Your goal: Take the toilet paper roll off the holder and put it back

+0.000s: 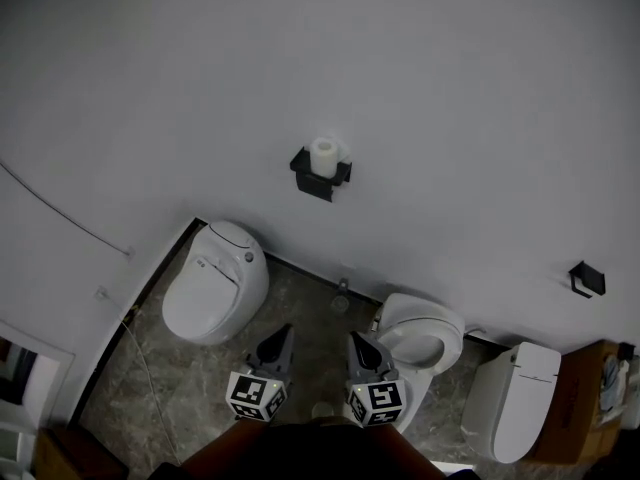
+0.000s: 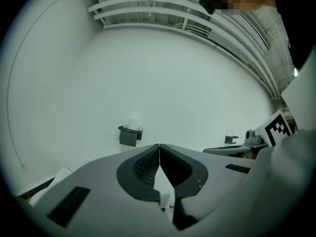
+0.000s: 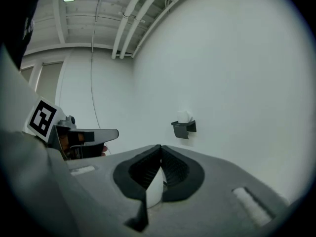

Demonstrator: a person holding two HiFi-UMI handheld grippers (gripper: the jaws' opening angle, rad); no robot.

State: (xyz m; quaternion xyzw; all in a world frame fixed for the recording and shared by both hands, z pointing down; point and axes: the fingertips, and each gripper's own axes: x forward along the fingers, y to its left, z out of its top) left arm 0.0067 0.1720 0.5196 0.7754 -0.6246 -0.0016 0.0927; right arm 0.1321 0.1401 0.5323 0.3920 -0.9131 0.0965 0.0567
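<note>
Head view: toilet paper roll [image 1: 324,155] is seen seated on the black wall holder [image 1: 318,176], well apart from both grippers. Left gripper [image 1: 285,331] and right gripper [image 1: 356,338] are held low, jaws pressed together, nothing clamped between; the roll lies ahead of the tips.

A toilet showroom: three toilets [image 1: 215,283] stand along one wall [image 1: 450,88].

no words or numbers I can read, only black-and-white square marks on left gripper [image 1: 284,332] cube, right gripper [image 1: 356,339] cube
</note>
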